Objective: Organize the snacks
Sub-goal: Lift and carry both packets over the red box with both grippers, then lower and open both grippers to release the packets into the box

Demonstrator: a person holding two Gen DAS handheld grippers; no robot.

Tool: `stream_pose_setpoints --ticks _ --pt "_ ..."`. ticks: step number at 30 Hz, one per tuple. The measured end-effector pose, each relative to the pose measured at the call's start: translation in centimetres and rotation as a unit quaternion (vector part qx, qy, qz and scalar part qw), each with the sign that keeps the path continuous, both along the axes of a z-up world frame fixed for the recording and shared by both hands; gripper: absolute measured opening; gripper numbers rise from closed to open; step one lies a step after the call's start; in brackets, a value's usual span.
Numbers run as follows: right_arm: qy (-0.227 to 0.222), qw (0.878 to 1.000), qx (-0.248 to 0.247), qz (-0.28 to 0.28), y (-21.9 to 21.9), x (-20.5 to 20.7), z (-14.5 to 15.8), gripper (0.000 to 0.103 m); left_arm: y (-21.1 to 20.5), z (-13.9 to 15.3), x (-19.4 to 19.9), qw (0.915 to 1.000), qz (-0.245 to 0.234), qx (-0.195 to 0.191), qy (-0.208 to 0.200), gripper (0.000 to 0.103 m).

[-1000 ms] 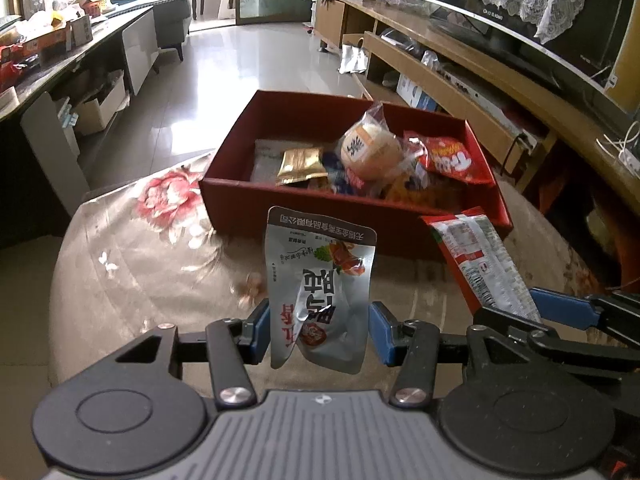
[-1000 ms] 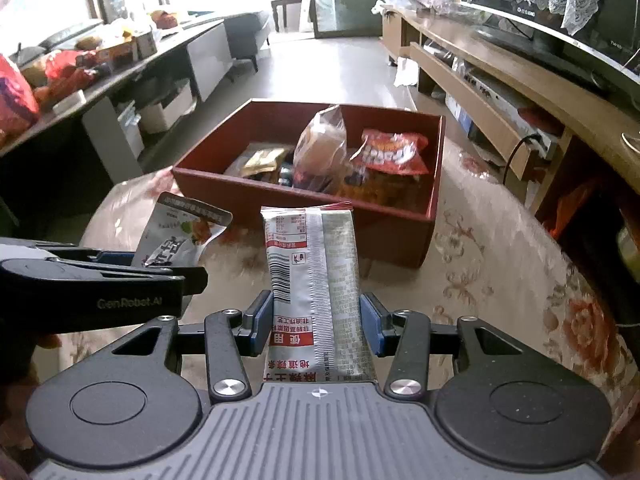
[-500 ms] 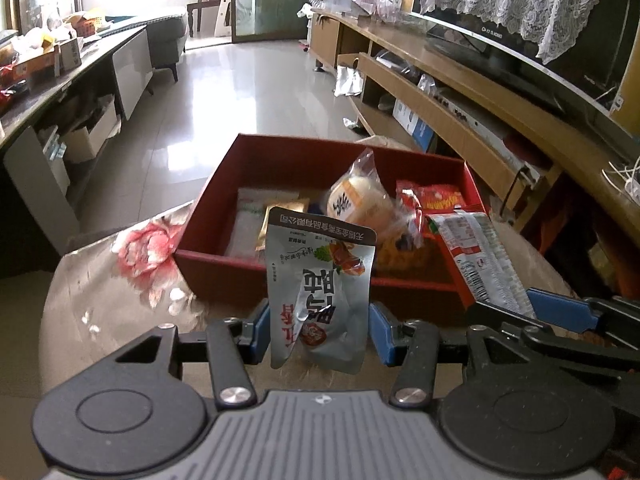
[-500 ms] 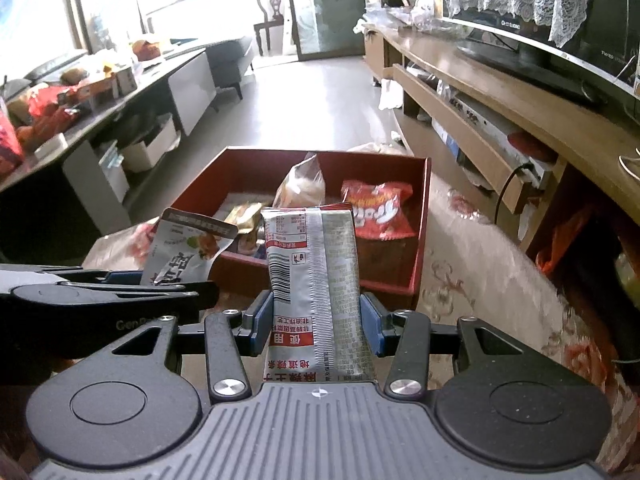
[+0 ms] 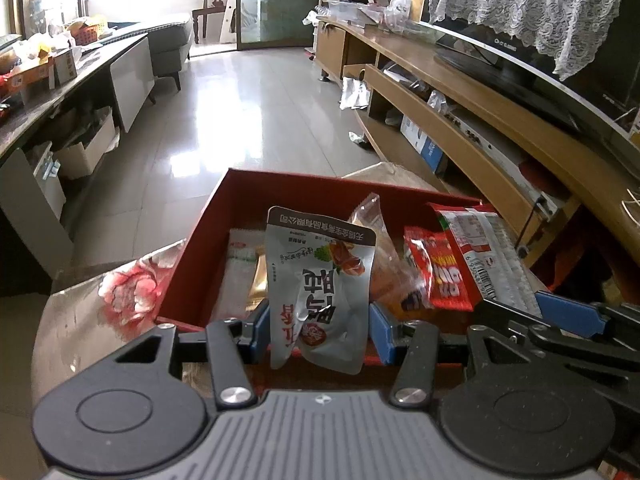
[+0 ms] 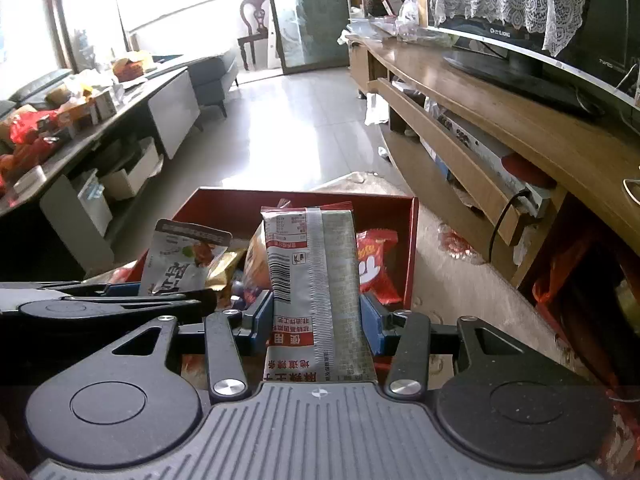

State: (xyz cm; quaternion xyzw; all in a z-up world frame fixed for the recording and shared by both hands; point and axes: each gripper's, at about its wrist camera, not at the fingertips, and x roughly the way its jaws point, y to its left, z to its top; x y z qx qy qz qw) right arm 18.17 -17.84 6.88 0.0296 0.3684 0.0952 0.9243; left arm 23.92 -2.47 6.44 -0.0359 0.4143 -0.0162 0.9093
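My left gripper (image 5: 319, 330) is shut on a grey snack pouch (image 5: 320, 280) with a meat picture, held upright over the near wall of the red box (image 5: 192, 280). My right gripper (image 6: 318, 320) is shut on a silver-and-red snack packet (image 6: 316, 280), also upright over the box's (image 6: 412, 256) near edge. The pouch also shows in the right wrist view (image 6: 180, 260), and the packet in the left wrist view (image 5: 488, 256). The box holds a red snack bag (image 5: 436, 276), a gold packet (image 5: 259, 284), a clear-wrapped bun (image 5: 380, 256) and a white packet (image 5: 236, 272).
The box sits on a table with a floral cloth (image 5: 124, 292). A long wooden TV cabinet (image 5: 480, 128) with a TV (image 5: 520, 60) runs along the right. A cluttered counter (image 6: 80, 120) stands left, with tiled floor (image 5: 248, 120) between.
Both grippers have moved forward and up with their snacks, from before the box to over its near edge. Both holds are unchanged.
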Motion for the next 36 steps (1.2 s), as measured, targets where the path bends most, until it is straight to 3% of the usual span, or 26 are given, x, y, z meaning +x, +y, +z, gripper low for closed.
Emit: stream_pose_setpoints --ticks 15,31,36 --pt "0.004 1.000 -0.002 -0.006 0.1 3.9 -0.4 0.054 -0.1 -0.8 4.0 0.9998 0.018 0.006 0.006 0.054" --pt "0.039 0.999 -0.022 0.001 1.5 6.8 -3.0 0.055 0.6 -4.0 6.5 0.9979 0.039 0.026 0.044 0.054" --pt "0.042 0.999 -0.032 0.000 1.7 7.0 -3.4 0.059 0.6 -4.5 6.7 0.9975 0.040 0.026 0.053 0.055"
